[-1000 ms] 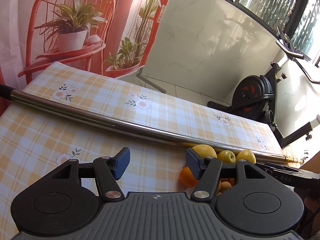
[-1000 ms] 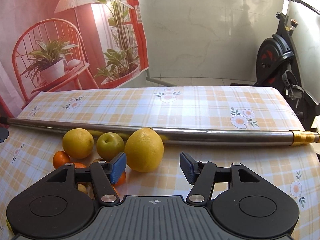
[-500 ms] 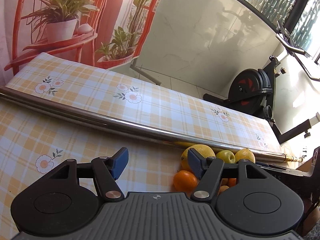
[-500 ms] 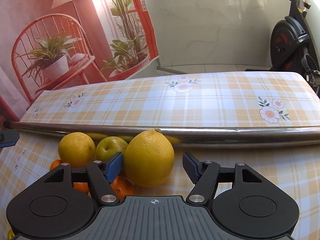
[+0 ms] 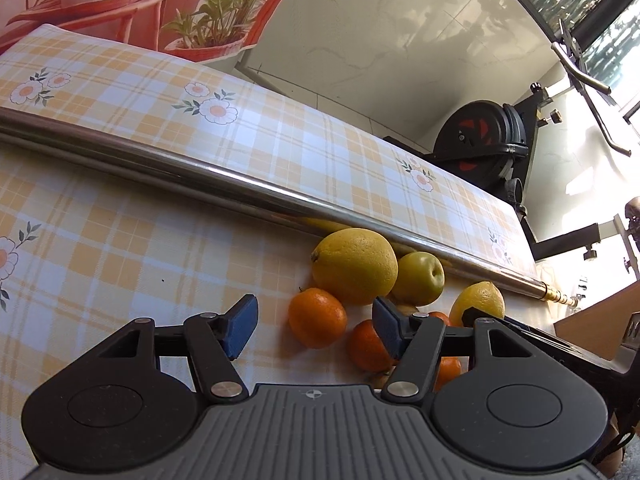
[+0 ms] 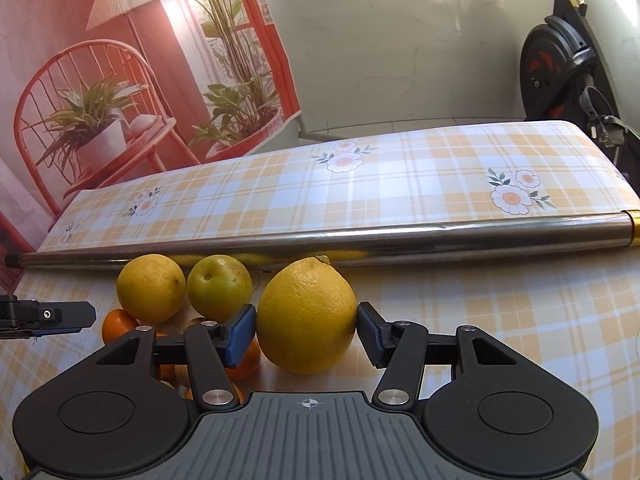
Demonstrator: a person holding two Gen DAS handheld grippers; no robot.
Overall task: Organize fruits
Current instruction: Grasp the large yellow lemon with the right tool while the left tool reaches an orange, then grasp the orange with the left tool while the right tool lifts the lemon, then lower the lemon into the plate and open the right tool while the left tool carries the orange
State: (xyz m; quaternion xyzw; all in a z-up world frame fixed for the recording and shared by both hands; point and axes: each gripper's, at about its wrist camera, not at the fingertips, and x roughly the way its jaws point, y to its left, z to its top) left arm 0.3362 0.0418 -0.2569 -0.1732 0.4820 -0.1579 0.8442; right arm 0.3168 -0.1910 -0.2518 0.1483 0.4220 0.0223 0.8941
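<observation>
On the left, the left hand-held gripper (image 5: 314, 326) hovers low over the counter (image 5: 120, 248) with its jaws spread wide and nothing gripped; a small orange (image 5: 317, 317) lies on the checked cloth between its blue pads, touching neither. Just past that orange sits a large yellow citrus (image 5: 355, 266) against the steel rod (image 5: 180, 168) that runs across the counter. Beside it, to the right, is a green apple (image 5: 418, 278), also near the rod, and more small oranges (image 5: 368, 346) lie in front, partly hidden behind the gripper's right finger.

Further right, the right hand-held gripper (image 6: 306, 330) frames the biggest yellow citrus (image 6: 306, 316). Both blue pads sit right at the fruit's sides, the right one appearing to touch the skin and the left one at the edge; whether the grip is firm cannot be told. The fruit rests on the counter just in front of the rod. An exercise bike (image 6: 568, 60) stands beyond the counter's right end.
</observation>
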